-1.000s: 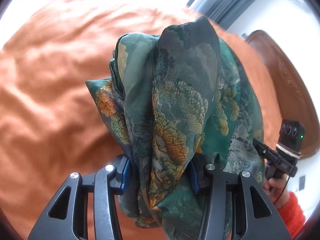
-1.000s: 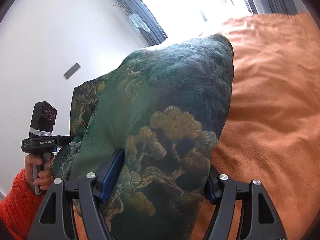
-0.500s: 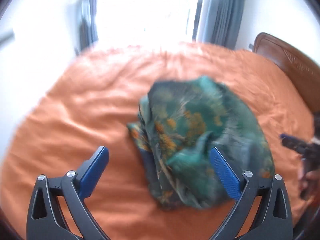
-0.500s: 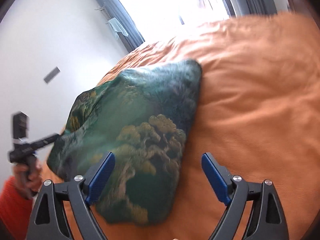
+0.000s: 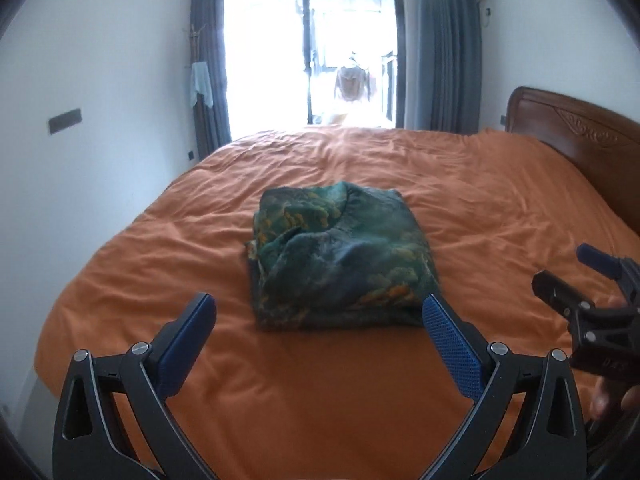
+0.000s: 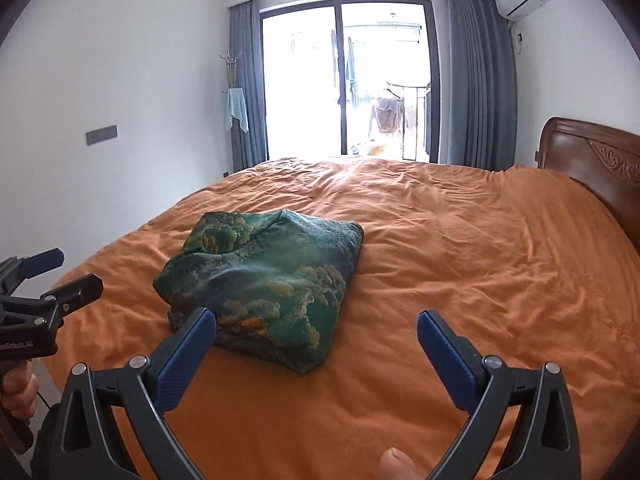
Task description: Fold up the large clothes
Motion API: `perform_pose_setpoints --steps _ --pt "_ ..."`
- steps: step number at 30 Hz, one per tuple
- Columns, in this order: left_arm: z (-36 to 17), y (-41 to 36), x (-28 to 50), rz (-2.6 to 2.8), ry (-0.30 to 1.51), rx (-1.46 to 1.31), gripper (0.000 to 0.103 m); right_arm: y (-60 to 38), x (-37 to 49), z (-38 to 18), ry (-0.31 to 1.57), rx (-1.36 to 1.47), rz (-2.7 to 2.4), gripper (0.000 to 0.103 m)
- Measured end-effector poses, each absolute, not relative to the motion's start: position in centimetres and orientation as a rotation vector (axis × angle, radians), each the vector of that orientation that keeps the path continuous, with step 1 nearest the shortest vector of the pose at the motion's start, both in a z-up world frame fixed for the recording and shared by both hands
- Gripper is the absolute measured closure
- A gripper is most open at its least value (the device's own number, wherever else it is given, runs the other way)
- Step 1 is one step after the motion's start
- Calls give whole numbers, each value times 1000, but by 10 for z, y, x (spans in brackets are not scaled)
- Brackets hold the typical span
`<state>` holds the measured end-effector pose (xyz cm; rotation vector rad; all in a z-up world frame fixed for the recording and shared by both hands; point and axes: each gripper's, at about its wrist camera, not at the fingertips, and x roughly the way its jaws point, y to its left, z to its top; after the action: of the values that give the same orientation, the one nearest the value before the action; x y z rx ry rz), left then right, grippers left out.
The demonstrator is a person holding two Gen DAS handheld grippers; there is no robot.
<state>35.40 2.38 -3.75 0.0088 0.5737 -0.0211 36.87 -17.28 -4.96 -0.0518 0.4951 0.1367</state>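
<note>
- Apparently the folding is finished or nearly so: the green patterned garment is seen lying as a compact, roughly square bundle on the orange bedspread, toward the foot-side half of the bed.
- The bundle is not perfectly flat; a puffed ridge and a loose layered edge are seen on its left side, so a final smoothing may be judged as the only work left. Whether every layer is aligned cannot be told from these angles.
- The left gripper is held above the bedspread, just short of the bundle, with its blue pads spread wide and nothing between them.
- The right gripper is likewise spread wide and empty, to the right of the bundle's near corner.
- A wooden headboard is seen at the right, and a bright glass door with grey curtains behind the bed.
- Compared with a second ago, when the cloth was pinched in both grippers and held up, the garment has been released and laid down, and both grippers have been drawn back from it.
</note>
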Motion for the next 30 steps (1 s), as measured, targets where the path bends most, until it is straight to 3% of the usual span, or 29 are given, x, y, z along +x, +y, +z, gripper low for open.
perform_pose_setpoints --steps 12,30 --pt "-49 22 330 44 660 4 0 -144 307 -47 539 -72 103 0" --pt "-43 28 310 56 674 56 0 -130 284 -44 630 -66 89 0"
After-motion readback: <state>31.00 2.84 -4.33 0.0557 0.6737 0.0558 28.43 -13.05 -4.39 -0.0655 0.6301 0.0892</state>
